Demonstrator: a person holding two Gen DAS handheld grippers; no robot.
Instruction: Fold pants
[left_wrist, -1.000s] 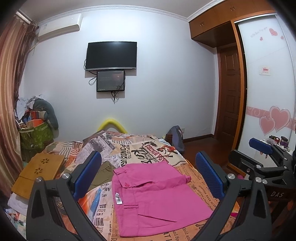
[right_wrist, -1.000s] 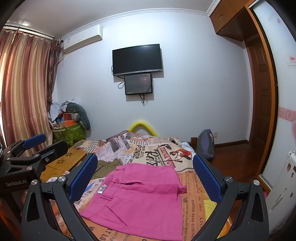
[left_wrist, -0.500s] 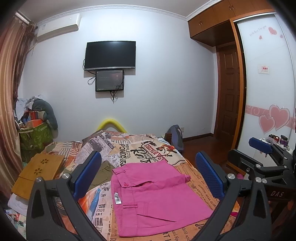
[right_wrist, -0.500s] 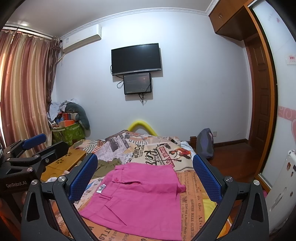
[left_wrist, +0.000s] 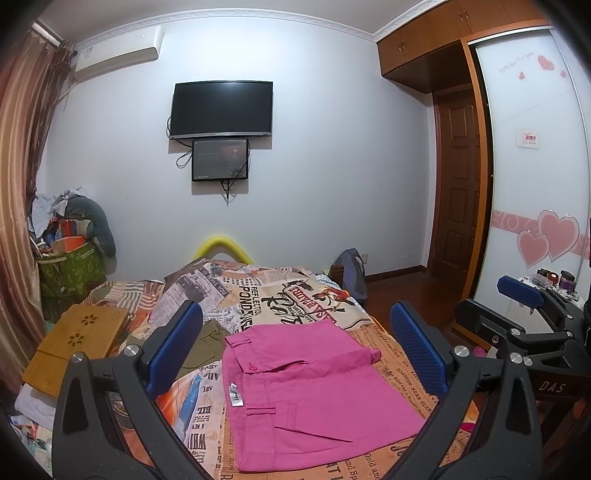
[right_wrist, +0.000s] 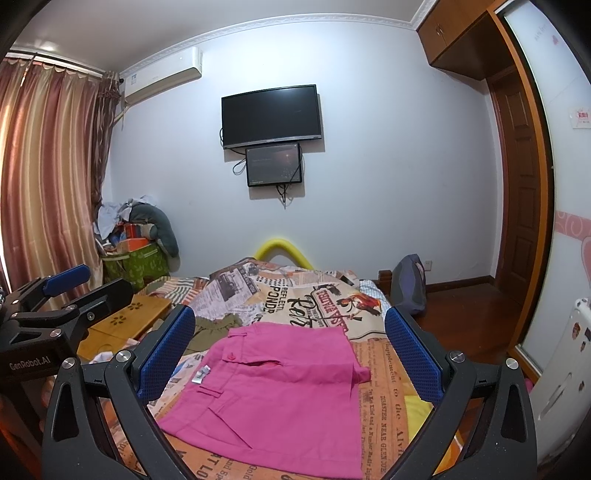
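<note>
Pink pants (left_wrist: 314, 387) (right_wrist: 273, 384) lie folded into a flat rectangle on the newspaper-print bedspread (left_wrist: 280, 299) (right_wrist: 295, 299), waistband and button toward the far left. My left gripper (left_wrist: 295, 347) hovers above them, open, nothing between its blue pads. My right gripper (right_wrist: 290, 350) is likewise open and held clear above the pants. Each gripper shows at the edge of the other's view: the right gripper (left_wrist: 524, 314) at the right, the left gripper (right_wrist: 66, 295) at the left.
An olive garment (left_wrist: 207, 339) lies left of the pants. A wooden lap tray (left_wrist: 74, 343) sits at the bed's left edge, a green bag (left_wrist: 70, 273) of clutter behind it. A backpack (right_wrist: 410, 284) leans by the bed's far right corner; a wardrobe (left_wrist: 535, 184) stands at the right.
Both views have shifted very slightly; the pants and both open grippers stay as they were.
</note>
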